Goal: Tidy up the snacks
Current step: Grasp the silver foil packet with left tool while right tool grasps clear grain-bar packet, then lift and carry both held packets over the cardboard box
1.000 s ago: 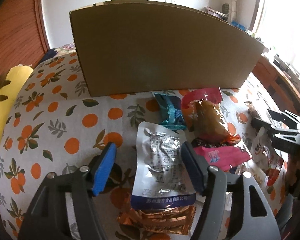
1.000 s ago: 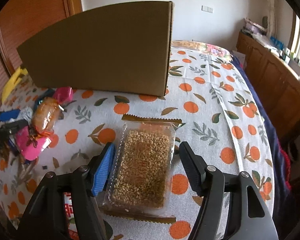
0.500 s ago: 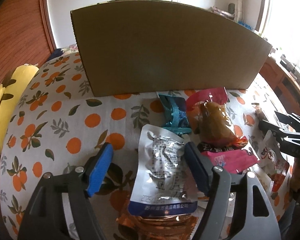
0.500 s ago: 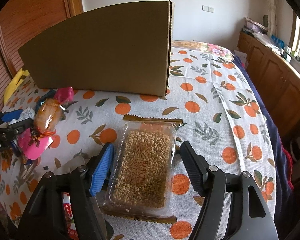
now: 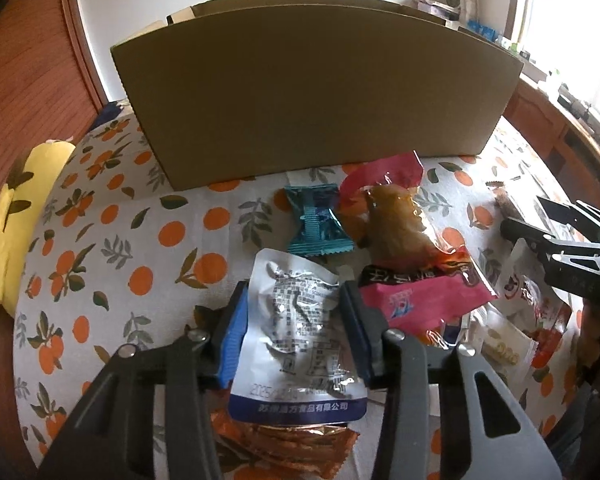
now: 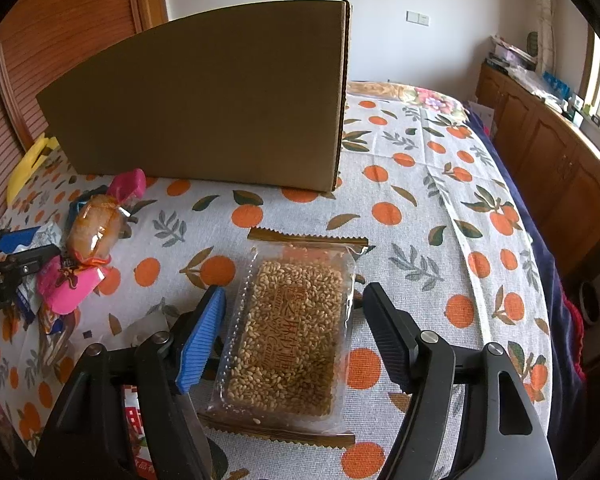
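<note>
My left gripper (image 5: 296,312) is shut on a silver snack pouch (image 5: 300,336) with a blue bottom band, pinched from both sides just above the orange-print tablecloth (image 5: 100,240). A teal wrapped snack (image 5: 316,220), a clear pack with a brown snack (image 5: 396,228) and a pink packet (image 5: 420,300) lie just beyond it. My right gripper (image 6: 292,316) is open, its fingers on either side of a clear pack of puffed-grain bars (image 6: 292,332) lying flat on the cloth. A big cardboard box (image 5: 312,92) stands behind the snacks; it also shows in the right wrist view (image 6: 204,108).
A copper foil packet (image 5: 284,448) lies under the silver pouch. More packets (image 5: 532,308) lie at the right by the other gripper (image 5: 560,248). A yellow cushion (image 5: 16,216) sits at the left table edge. Wooden cabinets (image 6: 548,148) run along the right.
My left gripper has closed its fingers onto the silver pouch and lifted slightly. The right gripper has stayed open around the grain-bar pack, barely moving.
</note>
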